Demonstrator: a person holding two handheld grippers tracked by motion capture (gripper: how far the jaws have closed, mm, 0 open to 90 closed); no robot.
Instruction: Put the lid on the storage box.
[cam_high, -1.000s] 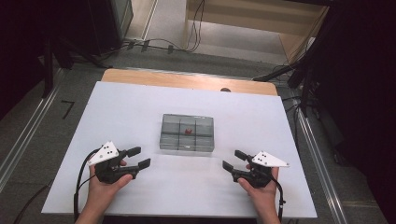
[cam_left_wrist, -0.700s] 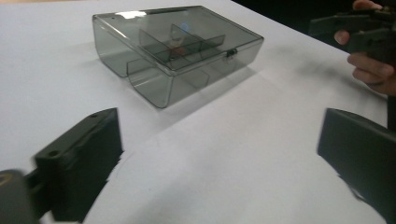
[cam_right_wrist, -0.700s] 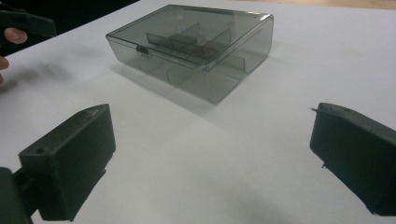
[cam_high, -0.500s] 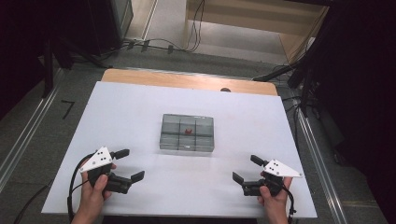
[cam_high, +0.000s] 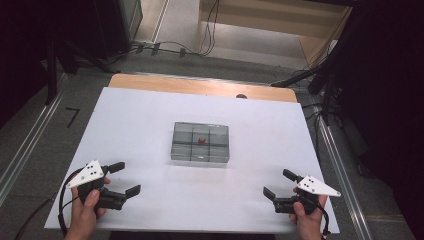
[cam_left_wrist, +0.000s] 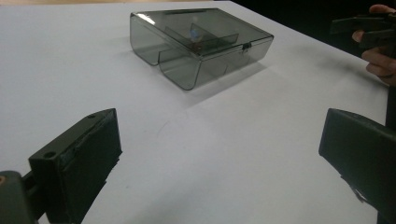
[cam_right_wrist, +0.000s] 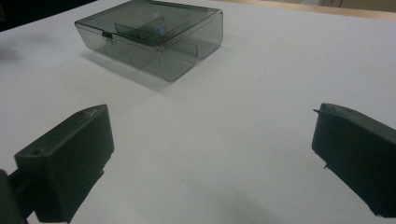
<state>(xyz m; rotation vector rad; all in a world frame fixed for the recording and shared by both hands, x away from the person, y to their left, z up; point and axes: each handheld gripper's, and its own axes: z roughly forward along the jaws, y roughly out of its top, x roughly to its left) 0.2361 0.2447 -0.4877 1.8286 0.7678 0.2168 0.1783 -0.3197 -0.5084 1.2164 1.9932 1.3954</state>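
Gaping wide and gripping nothing, both the left gripper (cam_high: 125, 179) and the right gripper (cam_high: 278, 183), hovering over the near corners of the white table (cam_high: 130, 120), well apart from each other. Sitting closed at the table's middle, between and beyond them: a smoky see-through compartment box (cam_high: 200, 142), lid latched and dividers showing through. Glimmering inside an upper middle cell, a small red thing (cam_high: 201, 140), too tiny and blurred to name.

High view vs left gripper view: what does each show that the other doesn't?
High view alone: the left gripper in its hand, the wooden table edge at the far side, and the floor cables. Left gripper view alone: the box's front latch, close up. Both: the smoky clear box with its lid shut, a small red thing inside it, the white table top, and the right gripper, open.
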